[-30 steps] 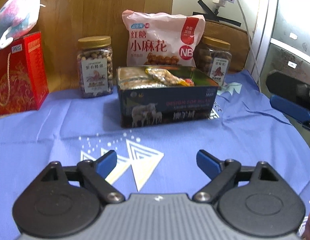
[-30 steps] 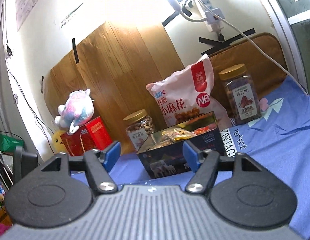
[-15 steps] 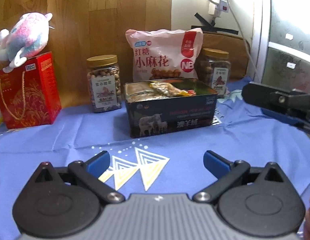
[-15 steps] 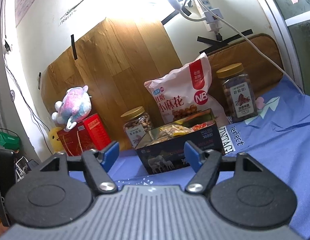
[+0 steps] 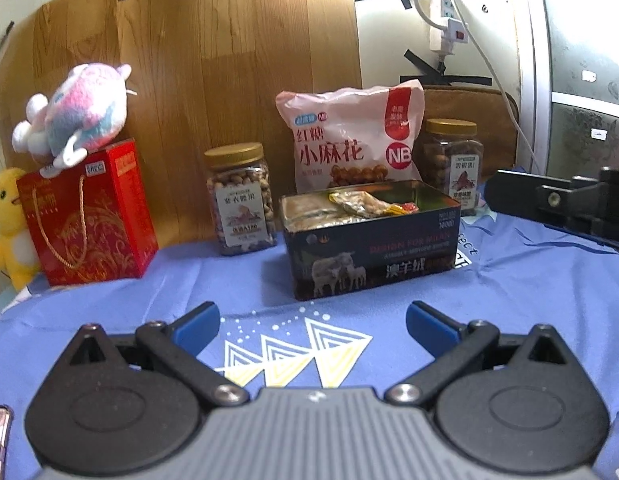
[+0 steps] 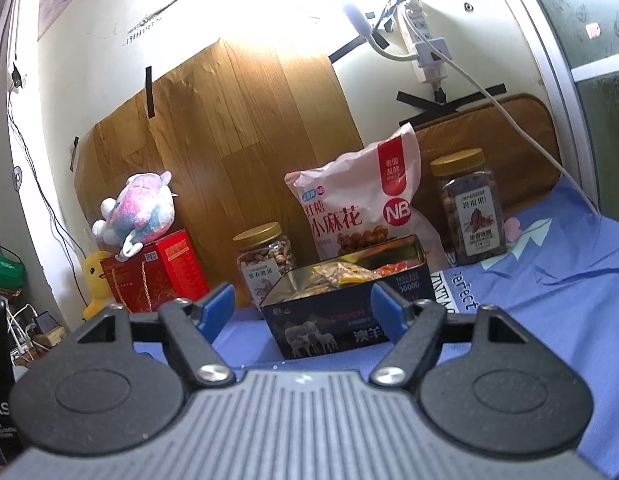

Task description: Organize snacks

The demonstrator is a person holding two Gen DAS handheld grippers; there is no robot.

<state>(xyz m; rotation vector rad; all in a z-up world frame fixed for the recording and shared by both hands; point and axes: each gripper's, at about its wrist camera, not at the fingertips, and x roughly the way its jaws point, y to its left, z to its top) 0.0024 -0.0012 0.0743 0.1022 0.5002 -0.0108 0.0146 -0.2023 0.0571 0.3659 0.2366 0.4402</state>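
An open dark tin with a sheep picture stands on the blue cloth, with wrapped snack packets inside. Behind it leans a pink snack bag, between two gold-lidded nut jars. My left gripper is open and empty, low over the cloth in front of the tin. My right gripper is empty and its jaws are opening; it faces the tin from farther back. Its black body shows at the right edge of the left wrist view.
A red gift box with a plush toy on top stands at the left, a yellow duck toy beside it. A wooden board backs the table. A power strip and cable hang on the wall.
The left gripper's jaws spread wider and its view tipped upward, showing more wall. The right gripper's body came further into the left view. The right jaws widened slightly.
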